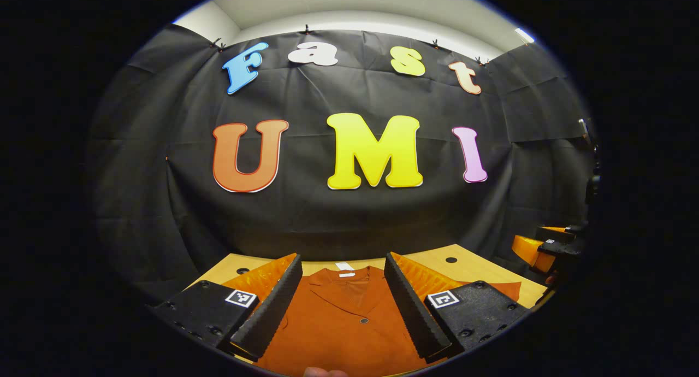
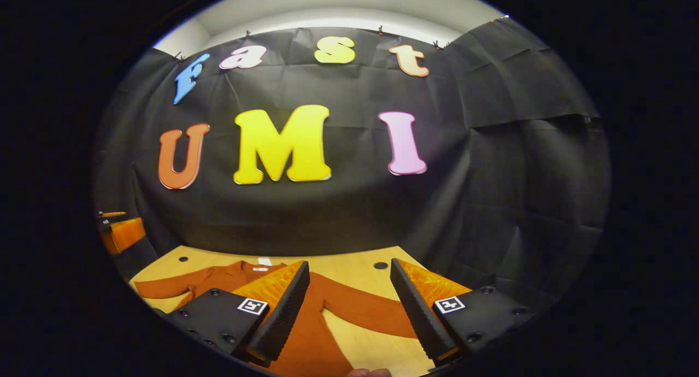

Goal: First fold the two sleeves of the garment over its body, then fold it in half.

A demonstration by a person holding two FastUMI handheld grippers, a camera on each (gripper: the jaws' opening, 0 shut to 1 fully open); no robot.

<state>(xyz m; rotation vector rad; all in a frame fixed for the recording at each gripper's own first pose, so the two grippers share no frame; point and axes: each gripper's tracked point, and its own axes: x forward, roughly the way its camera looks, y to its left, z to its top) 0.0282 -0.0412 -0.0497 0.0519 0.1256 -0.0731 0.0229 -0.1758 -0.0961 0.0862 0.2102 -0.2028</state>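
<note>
Garment (image 1: 349, 322) is lying flat on the wooden surface (image 2: 360, 270), sleeves (image 2: 366, 308) spreading out, looking soft and floppy, so both open claws (image 1: 341, 306) (image 2: 349, 311), holding nothing, should probably be pinching each sleeve near its end.

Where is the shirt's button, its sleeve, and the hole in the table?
button (image 1: 363, 320), left gripper view, its middle.
sleeve (image 2: 366, 308), right gripper view, its middle stretch.
hole (image 2: 380, 265), right gripper view, its dark centre.
</note>
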